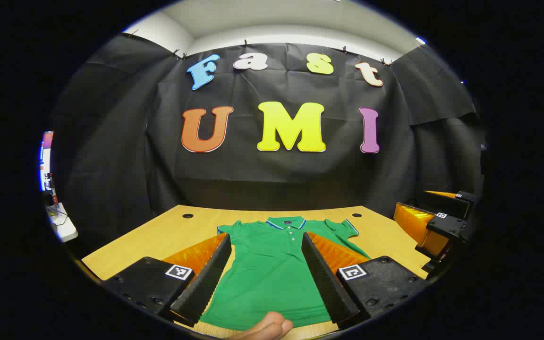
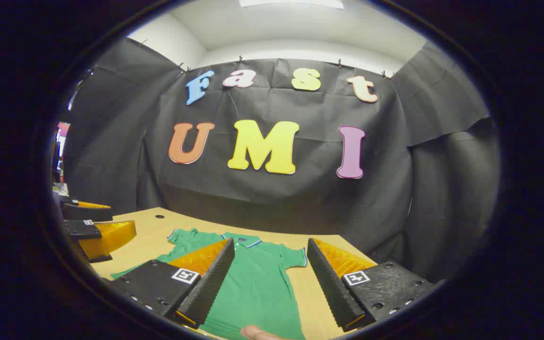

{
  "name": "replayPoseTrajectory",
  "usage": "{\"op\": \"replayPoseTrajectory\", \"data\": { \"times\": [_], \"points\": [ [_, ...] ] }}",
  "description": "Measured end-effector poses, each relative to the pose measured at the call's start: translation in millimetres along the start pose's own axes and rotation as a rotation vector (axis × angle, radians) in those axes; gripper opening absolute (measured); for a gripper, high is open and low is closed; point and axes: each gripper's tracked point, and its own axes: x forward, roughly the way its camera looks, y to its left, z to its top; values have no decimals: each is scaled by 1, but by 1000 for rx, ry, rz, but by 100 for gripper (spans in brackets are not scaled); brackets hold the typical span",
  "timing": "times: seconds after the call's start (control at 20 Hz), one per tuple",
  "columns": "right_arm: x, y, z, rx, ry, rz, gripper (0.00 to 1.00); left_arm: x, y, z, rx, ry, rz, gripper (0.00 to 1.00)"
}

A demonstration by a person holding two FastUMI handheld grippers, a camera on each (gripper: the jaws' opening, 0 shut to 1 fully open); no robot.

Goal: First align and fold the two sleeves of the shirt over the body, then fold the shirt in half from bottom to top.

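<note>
**Green polo lies flat as 2 grippers hover with fingers spread**

Nearest the lens in the left gripper view, a fingertip (image 1: 268, 325) pokes in at the bottom edge, resting at the hem of a green shirt (image 1: 267, 274). Just beyond it, the left gripper (image 1: 266, 271) holds its 2 fingers spread wide above the shirt's body, gripping nothing. The shirt lies flat and face up on the wooden tabletop (image 1: 149, 238), hem toward the camera, its buttoned collar (image 1: 286, 222) pointing toward the far wall and its 2 short sleeves (image 1: 227, 228) stretched out to either side, unfolded. At the right edge of that view the right gripper (image 1: 435, 222) hangs over the tabletop's side, its fingers apart.

In the right gripper view, another fingertip (image 2: 255, 333) shows at the bottom, at the shirt's (image 2: 258, 288) hem. The right gripper (image 2: 269, 278) has its 2 fingers parted as well, one over the shirt's body and the other over bare tabletop (image 2: 310, 302) beside it, touching no cloth that can be seen. Farther left, the left gripper (image 2: 95, 226) sits above the tabletop's edge, fingers open. Two small dark holes mark the tabletop's far corners (image 1: 187, 216). Behind everything hangs the black cloth wall (image 1: 281, 174), with a pale ceiling above.
</note>
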Motion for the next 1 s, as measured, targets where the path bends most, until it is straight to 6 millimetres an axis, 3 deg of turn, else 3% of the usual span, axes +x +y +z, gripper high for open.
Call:
{"op": "replayPoseTrajectory", "data": {
  "times": [0.65,1.0],
  "points": [
    [0,6,1,-9,5,-8,95,1,2,-7,-29,31,0,97],
    [12,17,-4,25,37,0,97,-1,14,-3,-21,21,32,97]
  ]
}}
